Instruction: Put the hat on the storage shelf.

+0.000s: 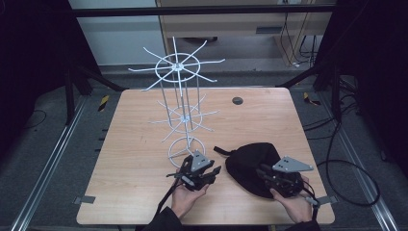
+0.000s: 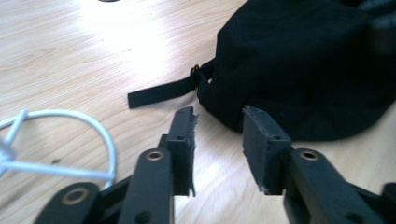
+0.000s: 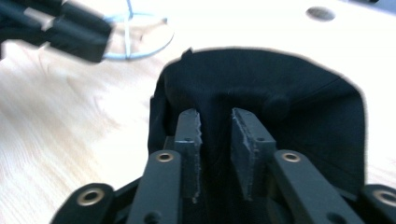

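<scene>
Pale wood table [image 1: 134, 159]: we work at its near edge, so everything sits within reach.

White wire display rack [image 1: 180, 108]: upright at the table's middle, prongs bare, presumably awaiting the cap.

Black cloth cap [image 1: 250, 159]: lying on the table right of the rack's base ring, strap [image 2: 161, 91] trailing left toward it.

Right gripper [image 3: 215, 122]: ours, over the cap's near side, jaws parted a little with cloth between them; we cannot tell if the pads press.

Left gripper [image 2: 218, 126]: just beside the cap, jaws partly open, nothing held, aimed at the strap end.
</scene>
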Available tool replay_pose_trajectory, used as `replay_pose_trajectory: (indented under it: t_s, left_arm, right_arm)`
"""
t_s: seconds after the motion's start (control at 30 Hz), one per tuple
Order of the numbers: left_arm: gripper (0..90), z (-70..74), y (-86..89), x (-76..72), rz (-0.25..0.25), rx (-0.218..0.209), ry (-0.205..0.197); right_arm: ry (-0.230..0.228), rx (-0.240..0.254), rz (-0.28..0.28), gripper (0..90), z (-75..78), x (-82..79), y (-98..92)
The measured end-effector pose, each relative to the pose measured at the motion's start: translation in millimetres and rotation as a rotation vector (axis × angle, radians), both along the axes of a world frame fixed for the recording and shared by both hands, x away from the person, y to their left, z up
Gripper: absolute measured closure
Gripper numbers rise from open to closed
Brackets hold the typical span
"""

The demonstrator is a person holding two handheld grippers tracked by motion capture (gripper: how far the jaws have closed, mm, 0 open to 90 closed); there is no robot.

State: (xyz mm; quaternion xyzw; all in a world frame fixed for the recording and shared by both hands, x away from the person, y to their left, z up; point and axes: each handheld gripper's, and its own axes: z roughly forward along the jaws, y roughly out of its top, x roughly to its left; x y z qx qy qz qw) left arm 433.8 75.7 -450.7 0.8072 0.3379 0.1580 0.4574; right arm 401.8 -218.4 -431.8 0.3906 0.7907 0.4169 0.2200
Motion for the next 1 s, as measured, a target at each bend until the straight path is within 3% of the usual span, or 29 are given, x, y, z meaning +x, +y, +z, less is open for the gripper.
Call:
replay_pose_trajectory:
  t_s: [0.13,0.23,0.4,0.67,0.87,1.0]
  left_arm:
    - [58.3,4.6,21.9,-9.8,0.012,0.002,-0.014]
    - [55.7,5.3,40.4,-17.7,0.023,-0.008,-0.017]
    - [52.1,6.7,67.2,-26.8,0.056,0.002,-0.021]
    - [49.3,13.7,112.6,-34.9,0.131,0.013,-0.057]
    - [47.6,14.6,153.1,-31.6,0.237,0.022,-0.092]
    - [46.6,12.8,178.3,-23.5,0.310,-0.006,-0.089]
  right_arm:
    - [-0.045,0.054,-0.028,64.4,13.6,-2.4,-12.2]
    - [-0.058,0.055,-0.066,58.3,19.1,-3.9,-20.0]
    - [-0.028,0.062,-0.126,49.4,16.0,-0.3,-20.6]
    - [-0.003,0.057,-0.160,36.7,4.9,15.5,-6.8]
    - [0.029,0.072,-0.178,37.0,1.2,28.7,1.1]
    - [0.061,0.089,-0.178,43.3,-3.8,34.3,0.6]
